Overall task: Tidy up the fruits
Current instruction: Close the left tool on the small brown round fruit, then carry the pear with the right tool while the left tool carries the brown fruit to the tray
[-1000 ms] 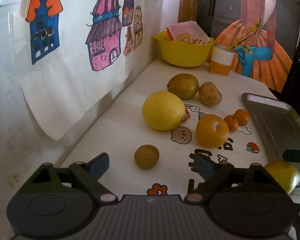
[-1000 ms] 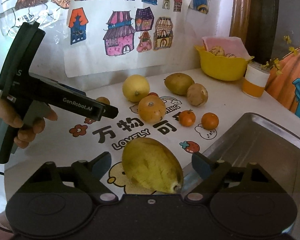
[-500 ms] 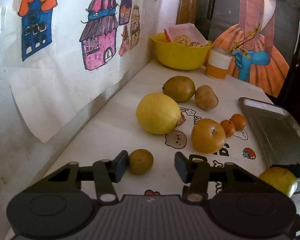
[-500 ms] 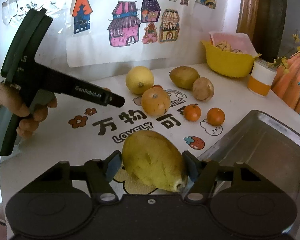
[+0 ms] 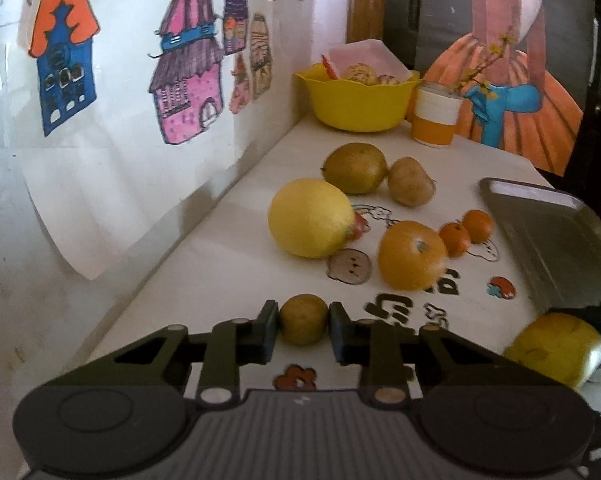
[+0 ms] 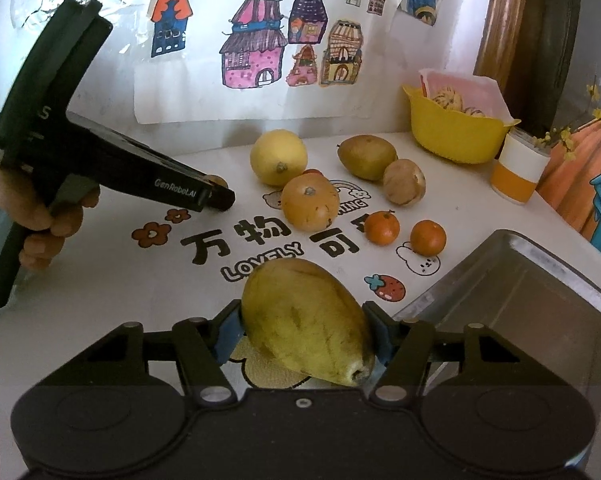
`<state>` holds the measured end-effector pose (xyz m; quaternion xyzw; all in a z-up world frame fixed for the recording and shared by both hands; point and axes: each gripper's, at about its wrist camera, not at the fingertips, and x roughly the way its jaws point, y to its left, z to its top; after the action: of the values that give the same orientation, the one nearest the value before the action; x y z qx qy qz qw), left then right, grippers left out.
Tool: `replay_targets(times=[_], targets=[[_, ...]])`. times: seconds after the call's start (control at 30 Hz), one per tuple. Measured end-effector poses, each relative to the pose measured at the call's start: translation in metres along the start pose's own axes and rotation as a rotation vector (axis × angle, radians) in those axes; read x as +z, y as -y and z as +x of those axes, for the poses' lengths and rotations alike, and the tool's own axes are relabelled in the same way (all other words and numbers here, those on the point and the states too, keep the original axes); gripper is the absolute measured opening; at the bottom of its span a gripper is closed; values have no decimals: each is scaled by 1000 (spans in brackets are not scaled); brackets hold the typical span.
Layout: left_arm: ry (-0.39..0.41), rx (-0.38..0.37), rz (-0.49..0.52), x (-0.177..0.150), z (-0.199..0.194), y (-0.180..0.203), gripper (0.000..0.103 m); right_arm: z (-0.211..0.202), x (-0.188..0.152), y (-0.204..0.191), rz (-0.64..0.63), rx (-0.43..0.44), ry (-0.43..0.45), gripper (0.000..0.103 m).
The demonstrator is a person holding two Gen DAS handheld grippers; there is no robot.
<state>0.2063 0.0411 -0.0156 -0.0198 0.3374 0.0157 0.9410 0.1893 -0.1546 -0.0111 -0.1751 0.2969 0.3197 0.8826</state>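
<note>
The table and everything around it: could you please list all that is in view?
Small round fruit: one, brownish, between left fingers.
Elongated fruit: one, yellow-green, between right fingers.
Round fruit: one, yellow, near wall.
Orange fruit: one, mat centre.
Small oranges: two, beside tray.
Brown fruits: two, towards bowl.
Tray: one, metal, right.
Bowl: one, yellow, far corner.
Cup: one, white-orange, beside bowl.
Drawings: several, wall.
Left gripper, right gripper, hand.

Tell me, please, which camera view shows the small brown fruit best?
The left wrist view: the small brown fruit sits whole between the left gripper fingers. In the right wrist view, the gripper hides nearly all of it.
</note>
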Motion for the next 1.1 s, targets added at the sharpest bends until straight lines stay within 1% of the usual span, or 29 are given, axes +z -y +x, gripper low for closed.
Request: replay_targets(times=[0.33,0.53,0.7,0.87,0.97,1.1], targets=[[-43,-107,3,-11,-25,22,29,-9,-7,-9,-7,-1,21,64],[-40,-137,18,-13,-35,36,29,-18,-12,-15,-22,-9,33,64],[-34,-155,12,-8,-42,44,29,-29,-16,-9,26,-23,55,64],[7,-168,15,12,-46,58,29,-53,-11,16,115,-35,105,64],[43,-187,17,34,-45,72,29,-70,-1,42,170,-52,133,64],[97,-225,21,69,-38,95,29,-89,18,90,276,-63,172,64]])
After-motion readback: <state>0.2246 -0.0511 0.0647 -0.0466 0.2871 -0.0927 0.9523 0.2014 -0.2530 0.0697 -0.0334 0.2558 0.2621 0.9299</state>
